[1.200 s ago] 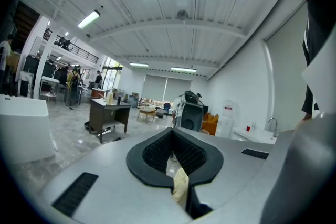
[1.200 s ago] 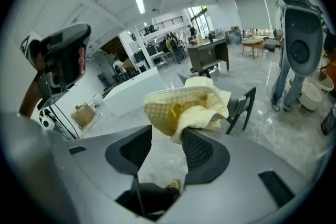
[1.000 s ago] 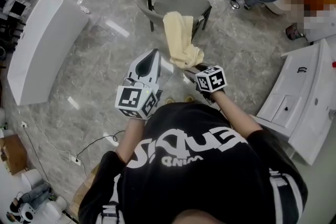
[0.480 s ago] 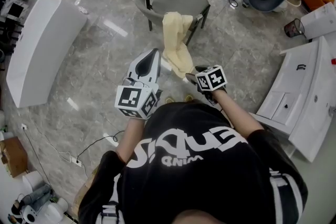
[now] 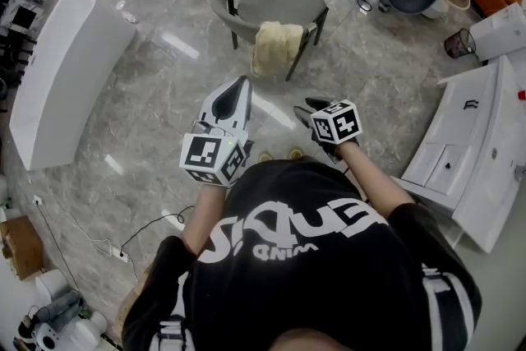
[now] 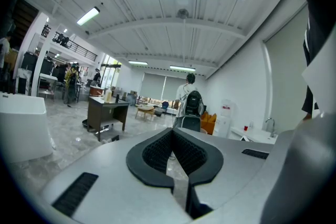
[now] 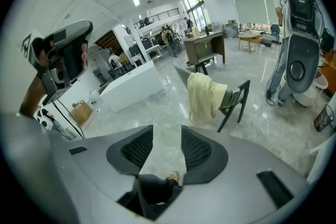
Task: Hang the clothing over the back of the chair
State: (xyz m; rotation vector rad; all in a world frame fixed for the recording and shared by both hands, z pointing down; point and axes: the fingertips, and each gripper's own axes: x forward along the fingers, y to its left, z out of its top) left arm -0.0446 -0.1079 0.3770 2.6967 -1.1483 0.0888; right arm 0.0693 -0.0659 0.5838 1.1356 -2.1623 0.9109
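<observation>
A second ago the pale yellow fabric garment (image 5: 275, 48) was strung out from the chair towards the right gripper (image 5: 311, 109), whose jaws had its lower end. Now that end has dropped away and swung back against the chair. The right gripper has drawn back towards the person, well apart from the cloth. Its jaws stand wide with nothing between them, only marble floor (image 5: 148, 111) showing through the gap, though they have just been closing in a little from their widest.

The left gripper (image 5: 241, 86) is held out level in front of the person, pointing across the room. Its jaws are closed tip to tip and empty.

I'd judge the hanging is as good as done. The cloth has been let go and it stays up on its own.

The garment is draped over the top rail of the dark-framed chair with the grey-green padded seat (image 5: 275, 0). Most of its length falls down the outer side of the back, the side facing the person. It hangs in soft vertical folds, a bit bunched at the top, and its lower edge looks to stop just short of the floor. How much has gone over to the seat side I cannot tell from here.
</observation>
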